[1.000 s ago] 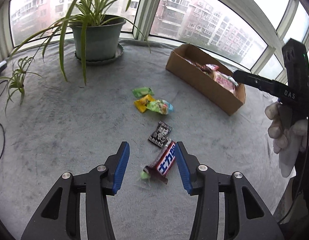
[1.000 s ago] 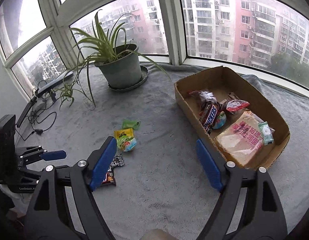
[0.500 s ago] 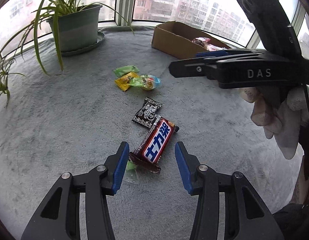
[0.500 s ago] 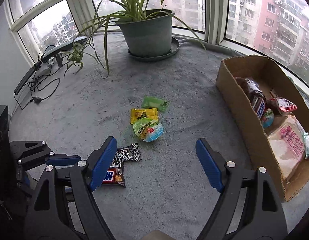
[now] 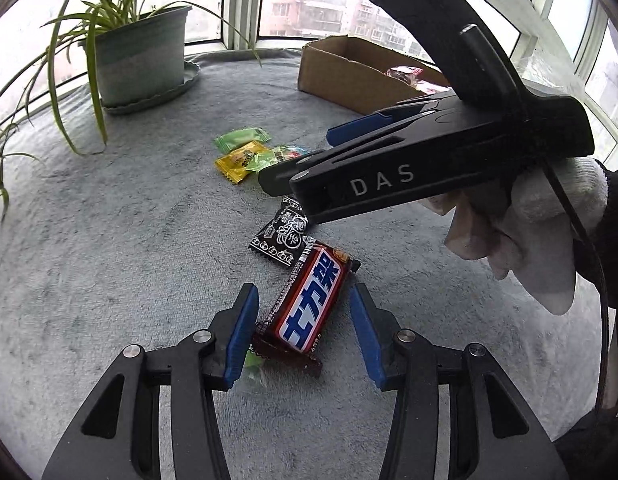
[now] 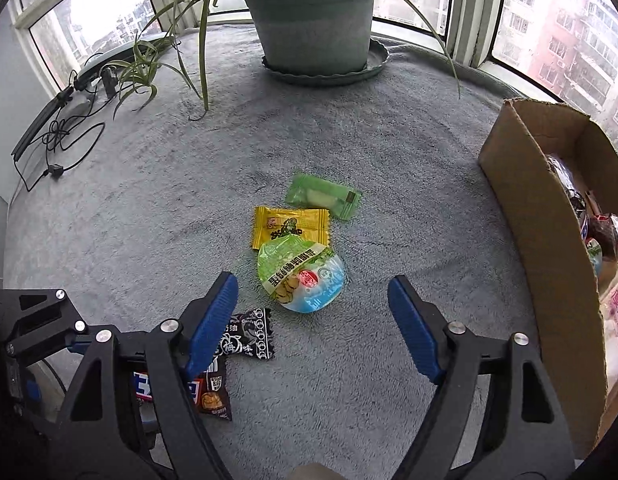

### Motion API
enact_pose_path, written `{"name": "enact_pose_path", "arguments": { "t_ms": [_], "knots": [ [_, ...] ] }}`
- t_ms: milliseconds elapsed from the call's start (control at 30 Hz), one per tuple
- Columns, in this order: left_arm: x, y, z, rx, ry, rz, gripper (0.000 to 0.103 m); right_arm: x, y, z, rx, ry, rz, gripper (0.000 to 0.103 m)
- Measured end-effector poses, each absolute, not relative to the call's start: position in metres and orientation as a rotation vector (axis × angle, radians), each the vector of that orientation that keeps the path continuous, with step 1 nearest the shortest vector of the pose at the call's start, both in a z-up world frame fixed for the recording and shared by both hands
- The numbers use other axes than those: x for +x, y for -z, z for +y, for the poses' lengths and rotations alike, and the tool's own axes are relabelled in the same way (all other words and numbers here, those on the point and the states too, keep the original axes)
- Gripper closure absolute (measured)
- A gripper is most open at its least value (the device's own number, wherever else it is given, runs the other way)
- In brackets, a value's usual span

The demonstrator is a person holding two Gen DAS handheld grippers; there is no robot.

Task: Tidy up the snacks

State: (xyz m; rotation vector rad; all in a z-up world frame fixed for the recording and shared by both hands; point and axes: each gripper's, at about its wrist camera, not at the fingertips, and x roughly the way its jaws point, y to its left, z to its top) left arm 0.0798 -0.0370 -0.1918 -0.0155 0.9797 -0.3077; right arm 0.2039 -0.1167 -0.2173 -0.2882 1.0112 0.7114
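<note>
Your left gripper [image 5: 303, 332] straddles the red-and-blue bar [image 5: 309, 308] on the grey mat [image 5: 109, 260], jaws apart, not touching. Your right gripper [image 6: 313, 312], just narrowing, hangs unclenched over the round green pack [image 6: 301, 276]. Black sachet [image 5: 281, 236] abuts the bar; box [image 6: 549, 240] stands right.

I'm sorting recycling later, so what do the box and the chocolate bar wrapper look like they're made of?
Box: brown corrugated cardboard, matte, raw cut edges showing.
Chocolate bar wrapper: probably plastic film or foil laminate, glossy, with crimped, crinkled ends catching the light.

snack bar [image 5: 309, 308] before sachet [image 5: 283, 236] | box [image 6: 549, 248] right, maybe half-full
</note>
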Motion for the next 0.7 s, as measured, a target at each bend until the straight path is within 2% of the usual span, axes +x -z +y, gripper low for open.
{"name": "enact_pose_path", "arguments": {
  "t_ms": [200, 267, 400, 700],
  "knots": [
    [0.080, 0.195, -0.036, -0.018, 0.312, 0.988, 0.063, 0.206, 0.221, -0.111, -0.305, -0.725, 1.016, 0.041],
    [0.079, 0.195, -0.036, -0.014, 0.313, 0.985, 0.064, 0.205, 0.222, -0.108, -0.318, -0.729, 1.018, 0.049],
    [0.079, 0.195, -0.036, -0.018, 0.321, 0.985, 0.073, 0.205, 0.222, -0.103, -0.337, -0.729, 1.015, 0.057],
    [0.078, 0.192, -0.033, -0.047, 0.322, 0.992, 0.075, 0.200, 0.218, -0.106, -0.328, -0.739, 1.002, 0.058]
  ]
}}
